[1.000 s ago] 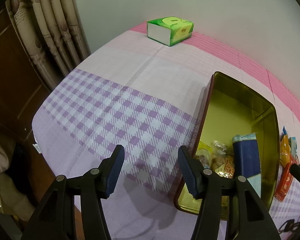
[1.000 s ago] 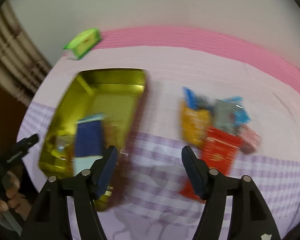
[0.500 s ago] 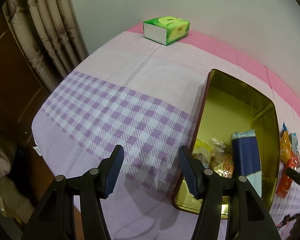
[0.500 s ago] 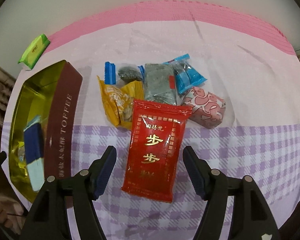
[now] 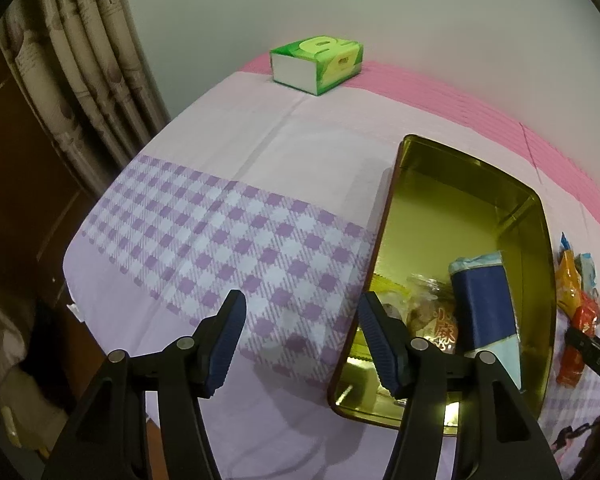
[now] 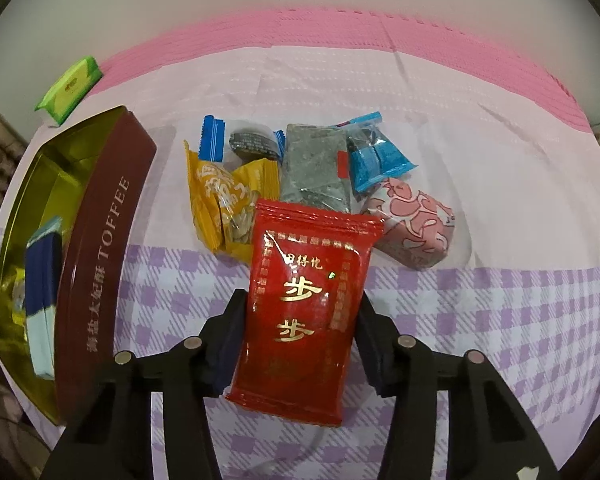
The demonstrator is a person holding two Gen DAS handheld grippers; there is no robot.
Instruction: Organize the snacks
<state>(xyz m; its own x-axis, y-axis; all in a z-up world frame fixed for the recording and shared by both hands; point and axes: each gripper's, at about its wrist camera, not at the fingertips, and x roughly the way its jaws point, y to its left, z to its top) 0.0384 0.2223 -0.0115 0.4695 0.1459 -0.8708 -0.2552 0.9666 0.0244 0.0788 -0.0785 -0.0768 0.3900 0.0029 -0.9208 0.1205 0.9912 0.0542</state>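
Observation:
A gold toffee tin (image 5: 536,216) (image 6: 100,240) lies open on the checked cloth and holds a blue packet (image 5: 484,304) and a few small snacks. To its right lies a pile of snacks: a red packet (image 6: 300,308), a yellow one (image 6: 220,204), a grey one (image 6: 314,168), a blue one (image 6: 376,156) and a pink one (image 6: 412,228). My right gripper (image 6: 298,340) is low over the red packet, its open fingers on either side of it. My left gripper (image 5: 300,340) is open and empty at the tin's near left corner.
A green tissue box (image 5: 318,62) (image 6: 70,88) stands at the far edge by the wall. A curtain (image 5: 88,64) and a dark wooden door are to the left, beyond the table's left edge. The right gripper's tip shows in the left wrist view (image 5: 592,350).
My right gripper swung right from the tin to the snack pile, then came down so its fingers flank the red packet. My left gripper barely moved.

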